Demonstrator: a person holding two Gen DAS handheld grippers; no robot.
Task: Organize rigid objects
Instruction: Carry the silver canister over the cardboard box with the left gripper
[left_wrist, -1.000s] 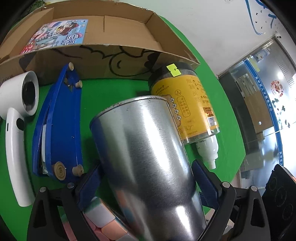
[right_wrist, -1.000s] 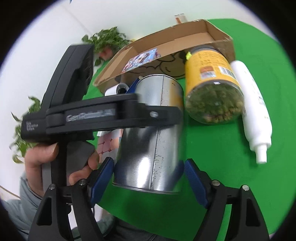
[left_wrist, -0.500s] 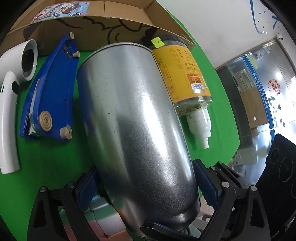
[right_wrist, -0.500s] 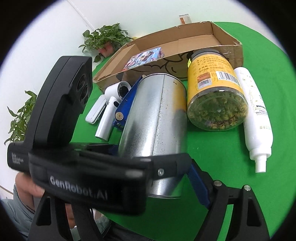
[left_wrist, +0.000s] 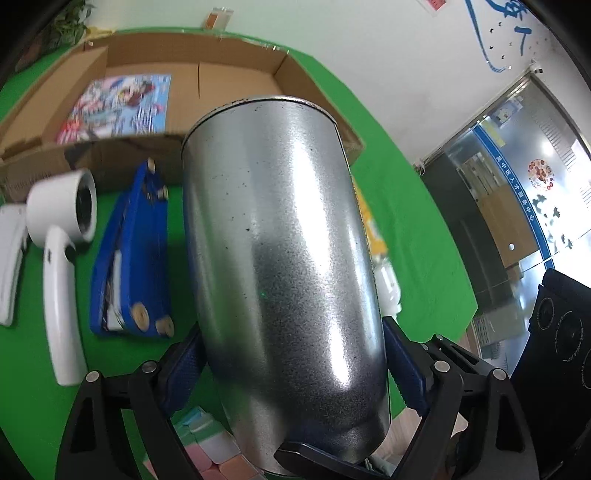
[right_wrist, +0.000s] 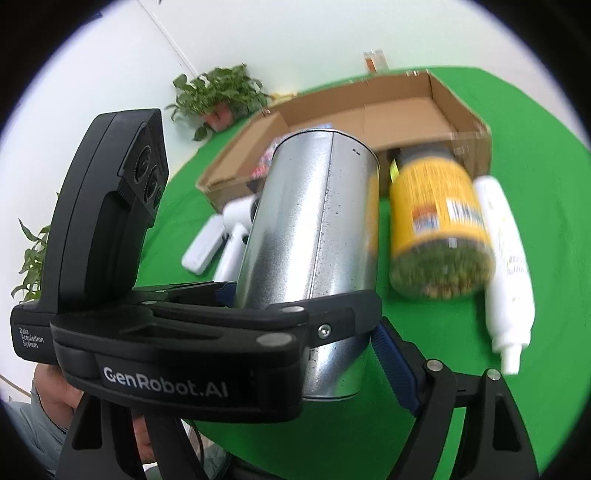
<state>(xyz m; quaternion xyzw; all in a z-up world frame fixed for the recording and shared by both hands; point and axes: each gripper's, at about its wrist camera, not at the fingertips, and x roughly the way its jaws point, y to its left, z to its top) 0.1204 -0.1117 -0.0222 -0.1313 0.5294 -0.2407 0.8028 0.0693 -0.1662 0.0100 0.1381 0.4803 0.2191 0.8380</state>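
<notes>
Your left gripper (left_wrist: 291, 354) is closing on the steel tumbler (left_wrist: 280, 251); your right gripper (right_wrist: 332, 354) clamps its base, wide-jawed.

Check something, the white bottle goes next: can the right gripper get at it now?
Probably not yet: the right gripper is closed on the metal can, so its jaws are taken. The white bottle lies uncovered beside the yellow jar.

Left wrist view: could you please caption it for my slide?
Both grippers hold a tilted metal can before the cardboard box.
</notes>
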